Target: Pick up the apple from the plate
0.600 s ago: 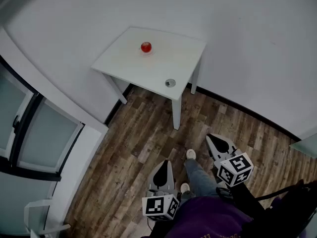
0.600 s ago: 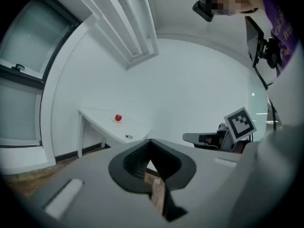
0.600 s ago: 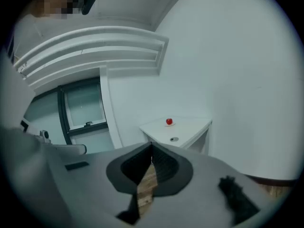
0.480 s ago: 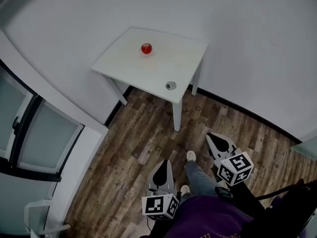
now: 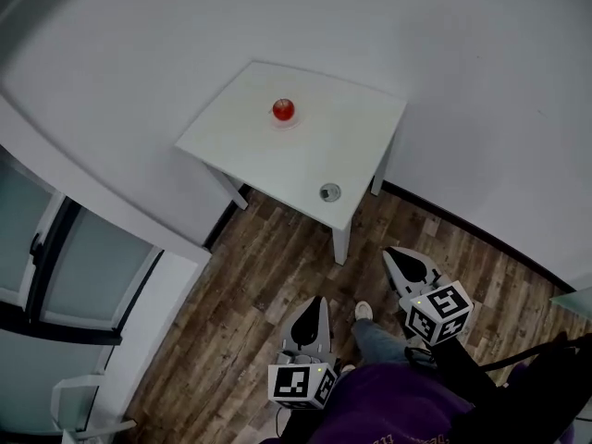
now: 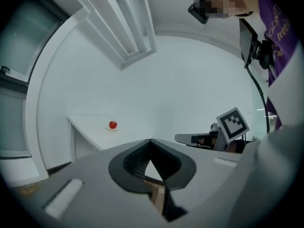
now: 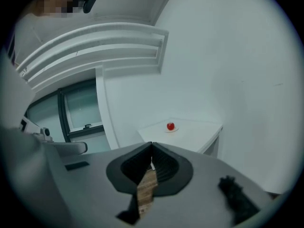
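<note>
Nearest of all, at the bottom of the head view, is the person's purple top, with one trouser leg and a light shoe on the wooden floor. The left tool and the right tool are held out low over that floor, one on either side of the leg, each with its marker cube at the rear. Both point toward the counter and are well apart from it.

In the left gripper view the left tool is clenched, its jaws meeting at the tips with nothing between them. In the right gripper view the right tool is likewise clenched tip to tip and empty. Only floorboards show through the notch behind each pair of tips.

Farther on stands the white counter, set in a corner against the pale wall. A small round metal object sits close to the counter's near edge. Beyond it, toward the far side, lies the small plate, and the red apple rests on it, untouched. The apple also shows in the left gripper view and in the right gripper view. A glazed door runs along the left.
</note>
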A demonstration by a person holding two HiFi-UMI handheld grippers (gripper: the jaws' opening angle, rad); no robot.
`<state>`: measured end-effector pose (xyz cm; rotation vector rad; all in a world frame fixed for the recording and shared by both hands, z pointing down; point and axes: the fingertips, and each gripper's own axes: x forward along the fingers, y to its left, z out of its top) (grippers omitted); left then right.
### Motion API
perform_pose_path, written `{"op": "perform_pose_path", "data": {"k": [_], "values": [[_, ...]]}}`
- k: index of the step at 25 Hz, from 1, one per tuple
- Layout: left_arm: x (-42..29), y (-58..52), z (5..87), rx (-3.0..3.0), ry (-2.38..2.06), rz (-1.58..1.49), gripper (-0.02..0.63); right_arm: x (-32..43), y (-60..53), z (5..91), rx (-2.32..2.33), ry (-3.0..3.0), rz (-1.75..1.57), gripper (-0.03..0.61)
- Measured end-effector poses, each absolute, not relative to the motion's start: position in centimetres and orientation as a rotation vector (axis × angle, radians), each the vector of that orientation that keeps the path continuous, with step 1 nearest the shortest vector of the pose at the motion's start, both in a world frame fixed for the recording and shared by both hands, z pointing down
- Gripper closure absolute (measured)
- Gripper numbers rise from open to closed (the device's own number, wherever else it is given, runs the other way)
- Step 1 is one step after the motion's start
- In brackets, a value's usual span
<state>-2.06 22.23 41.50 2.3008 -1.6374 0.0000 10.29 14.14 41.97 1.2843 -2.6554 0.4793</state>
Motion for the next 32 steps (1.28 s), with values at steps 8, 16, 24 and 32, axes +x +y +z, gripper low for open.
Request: {"op": "perform_pose_path", "data": {"k": [8,16,24,32], "values": [[-1.5,15.3,42.2,2.237,-1.669,-0.004,0.606,10.1,7.0,41.9,1.209,-2.691,0.481,0.568],[0.9,11.2,42.5,2.236,-1.651,0.007,0.606,11.6,2.8,42.3,1.198,-2.705,0.498,0.568],[0.9,9.3,43.1,2.207,-1.675,0.029,0.598,12.2,0.9,43.0,1.193,-2.694,0.523,0.568],[0.5,6.1,43.6,2.222,-1.646,0.041,0.597,11.5,-2.0,43.2,1.219,-2.688,0.526,0.568]]}}
